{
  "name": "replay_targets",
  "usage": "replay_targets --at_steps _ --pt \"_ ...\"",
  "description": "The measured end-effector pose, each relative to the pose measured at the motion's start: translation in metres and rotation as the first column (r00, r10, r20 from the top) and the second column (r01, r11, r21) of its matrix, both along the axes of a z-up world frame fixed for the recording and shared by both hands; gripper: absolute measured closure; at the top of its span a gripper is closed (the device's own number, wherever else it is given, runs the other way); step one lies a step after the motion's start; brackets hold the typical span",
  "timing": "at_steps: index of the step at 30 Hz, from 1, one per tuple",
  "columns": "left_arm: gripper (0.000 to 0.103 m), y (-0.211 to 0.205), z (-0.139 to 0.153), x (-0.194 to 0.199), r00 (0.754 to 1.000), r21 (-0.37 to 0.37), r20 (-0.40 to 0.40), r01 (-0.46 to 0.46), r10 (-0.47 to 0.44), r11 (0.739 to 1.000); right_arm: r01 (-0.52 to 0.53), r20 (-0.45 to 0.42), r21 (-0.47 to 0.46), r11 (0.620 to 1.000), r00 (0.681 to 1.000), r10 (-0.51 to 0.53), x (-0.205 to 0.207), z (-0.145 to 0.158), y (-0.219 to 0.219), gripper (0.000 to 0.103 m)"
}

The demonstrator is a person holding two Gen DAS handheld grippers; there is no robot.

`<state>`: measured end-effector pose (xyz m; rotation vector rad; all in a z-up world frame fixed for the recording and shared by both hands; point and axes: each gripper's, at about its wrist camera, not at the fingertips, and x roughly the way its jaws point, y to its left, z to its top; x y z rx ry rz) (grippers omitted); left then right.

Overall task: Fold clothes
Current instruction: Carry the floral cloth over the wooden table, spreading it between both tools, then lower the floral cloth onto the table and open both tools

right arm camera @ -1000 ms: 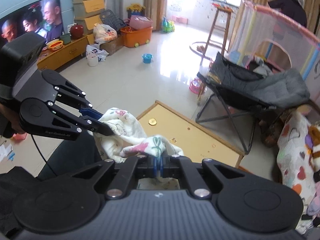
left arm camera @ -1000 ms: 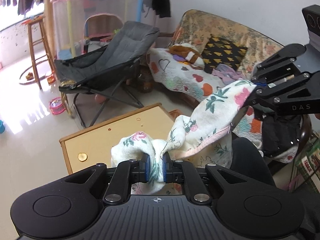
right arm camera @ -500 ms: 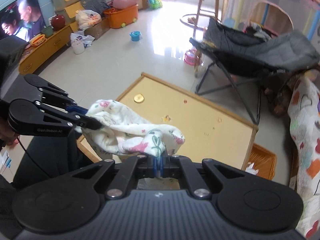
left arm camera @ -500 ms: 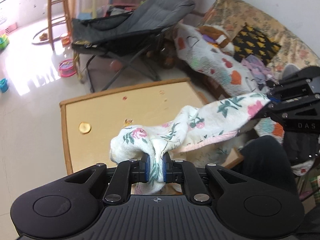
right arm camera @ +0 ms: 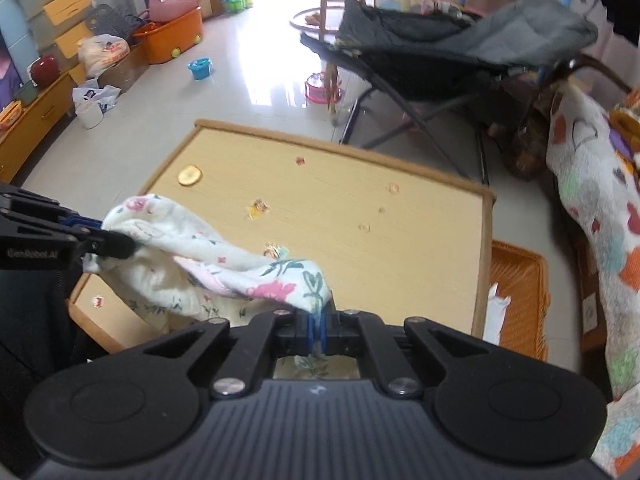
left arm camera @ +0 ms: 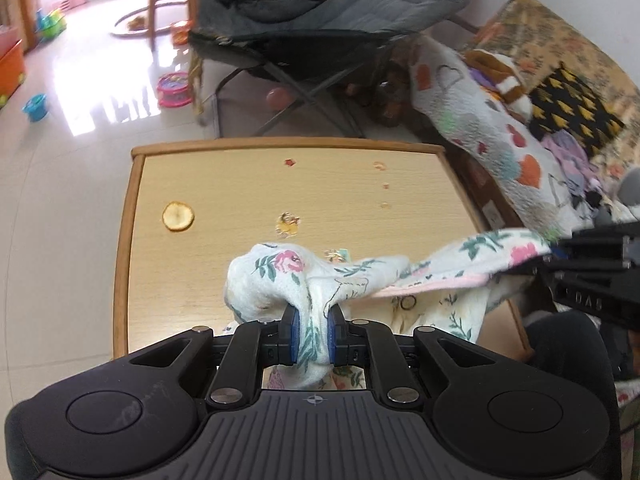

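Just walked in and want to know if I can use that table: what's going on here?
A person is folding clothes with a hand-held gripper in each hand. The left hand-held gripper is shut on one bunched end of a floral cloth, and the right hand-held gripper is shut on the other end. The cloth hangs stretched between them over the near part of the wooden table. Its lower part droops toward the tabletop; whether it touches is hard to tell. It isn't laid out or folded yet.

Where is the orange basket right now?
In the right wrist view, the orange basket sits on the floor just past the right edge of the wooden table, between it and the heart-patterned blanket.
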<state>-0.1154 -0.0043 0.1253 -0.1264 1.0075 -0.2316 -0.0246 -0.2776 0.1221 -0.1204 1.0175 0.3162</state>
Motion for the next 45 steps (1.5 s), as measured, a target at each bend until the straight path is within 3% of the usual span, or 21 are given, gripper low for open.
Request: replay_targets --at_steps 8,19,29,31,34,42,45 --pt "0.088 -0.015 -0.01 0.014 1.0 0.022 -0.01 -0.024 0.025 0.999 -0.028 -0.015 0.01 1.0 0.999 0.028 -0.011 -0.023 -0.011 0.099" --pt "0.086 -0.014 -0.018 0.025 1.0 0.064 -0.008 -0.02 0.021 0.998 0.067 0.005 -0.068 0.995 0.998 -0.067 -0.006 -0.043 -0.019 0.099" --pt "0.082 0.011 -0.041 0.034 1.0 -0.023 -0.014 0.016 -0.017 1.0 0.154 -0.013 -0.18 0.971 0.987 -0.159 -0.012 -0.064 -0.016 0.099" --pt "0.065 0.016 -0.048 0.035 1.0 -0.04 -0.023 0.012 -0.013 0.999 0.164 -0.014 -0.2 0.966 0.985 -0.17 -0.011 -0.065 -0.014 0.099" --pt "0.052 0.024 -0.054 0.034 1.0 -0.053 -0.014 -0.007 0.006 0.999 0.169 -0.02 -0.219 0.961 0.984 -0.177 -0.008 -0.067 -0.012 0.099" --pt "0.047 0.033 -0.066 0.031 1.0 -0.052 -0.001 -0.001 0.001 0.999 0.145 -0.006 -0.263 0.954 0.988 -0.152 -0.003 -0.073 -0.009 0.097" --pt "0.047 0.032 -0.065 0.029 0.999 -0.011 0.033 -0.002 0.002 1.0 0.16 -0.002 -0.273 0.948 0.986 -0.167 -0.001 -0.073 -0.014 0.096"
